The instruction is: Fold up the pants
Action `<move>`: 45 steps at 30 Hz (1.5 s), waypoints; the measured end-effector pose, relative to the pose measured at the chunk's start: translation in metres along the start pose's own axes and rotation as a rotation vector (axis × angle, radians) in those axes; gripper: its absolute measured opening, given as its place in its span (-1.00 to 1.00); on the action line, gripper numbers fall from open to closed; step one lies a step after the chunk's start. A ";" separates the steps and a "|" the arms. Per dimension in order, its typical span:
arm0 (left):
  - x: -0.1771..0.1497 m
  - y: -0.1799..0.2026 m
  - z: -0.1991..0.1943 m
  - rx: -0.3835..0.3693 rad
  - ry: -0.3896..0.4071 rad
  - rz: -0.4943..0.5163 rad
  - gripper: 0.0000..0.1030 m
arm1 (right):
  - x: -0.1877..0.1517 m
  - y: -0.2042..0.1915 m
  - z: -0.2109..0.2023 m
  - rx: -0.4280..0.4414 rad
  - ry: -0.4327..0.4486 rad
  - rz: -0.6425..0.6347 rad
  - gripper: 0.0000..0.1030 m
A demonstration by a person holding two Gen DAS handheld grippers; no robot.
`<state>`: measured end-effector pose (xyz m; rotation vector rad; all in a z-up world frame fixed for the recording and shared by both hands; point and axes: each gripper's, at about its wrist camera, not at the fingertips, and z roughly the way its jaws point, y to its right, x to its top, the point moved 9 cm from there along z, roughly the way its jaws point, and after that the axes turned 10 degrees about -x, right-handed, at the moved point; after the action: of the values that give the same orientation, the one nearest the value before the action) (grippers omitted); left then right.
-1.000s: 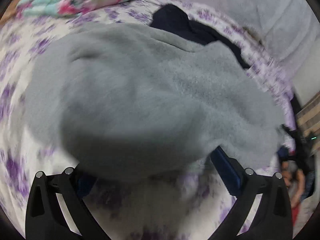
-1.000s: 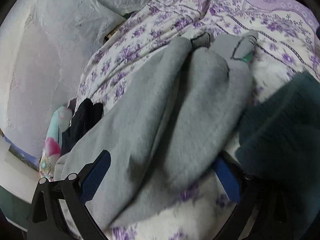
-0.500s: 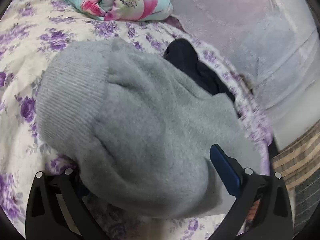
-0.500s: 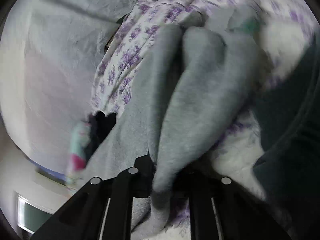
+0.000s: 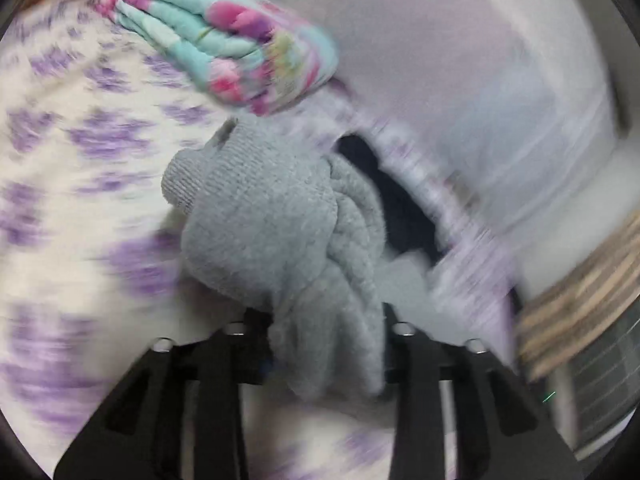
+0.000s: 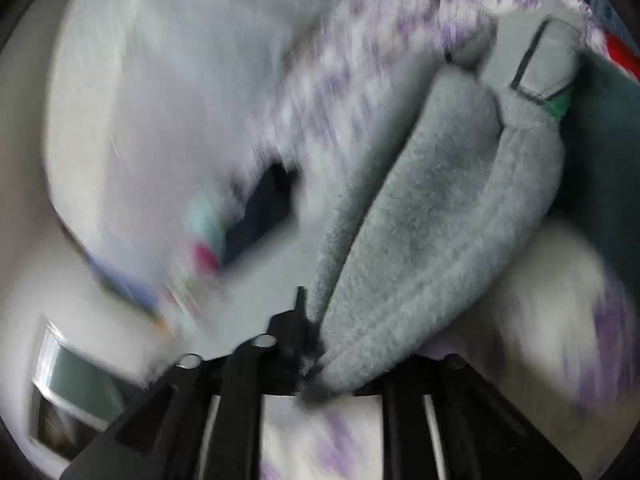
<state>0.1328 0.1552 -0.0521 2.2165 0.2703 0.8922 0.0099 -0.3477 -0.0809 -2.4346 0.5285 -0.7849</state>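
Observation:
The grey fleece pants (image 5: 280,224) are bunched in my left gripper (image 5: 324,344), which is shut on a thick fold near the ribbed waistband and holds it above the bed. In the right wrist view my right gripper (image 6: 340,364) is shut on another part of the grey pants (image 6: 432,216), whose legs stretch away toward the cuffs at the upper right. Both views are blurred by motion.
The bed has a white sheet with purple flowers (image 5: 80,152). A folded teal and pink floral blanket (image 5: 236,44) lies at the far edge. A dark garment (image 5: 396,200) lies by the wall. A dark teal cloth (image 6: 600,152) lies right of the pants.
Both grippers have closed on the pants: the left between half a second ago and now, the right earlier. Both have lifted the cloth, and the views swing fast.

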 end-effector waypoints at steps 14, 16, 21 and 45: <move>0.007 -0.001 -0.082 0.063 0.090 0.087 0.73 | 0.062 0.011 -0.104 -0.156 0.216 -0.116 0.00; -0.013 0.000 -0.067 0.008 0.018 0.074 0.73 | 0.058 0.015 -0.096 -0.052 0.176 -0.034 0.01; -0.044 -0.031 -0.042 0.074 -0.061 0.034 0.73 | 0.039 0.014 -0.066 -0.034 0.117 -0.023 -0.26; -0.062 -0.008 -0.036 -0.044 -0.064 -0.004 -0.01 | 0.007 -0.028 -0.061 0.094 0.151 -0.070 -0.87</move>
<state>0.0631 0.1543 -0.0721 2.1987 0.2219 0.8156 -0.0174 -0.3509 -0.0191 -2.3306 0.4539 -1.0068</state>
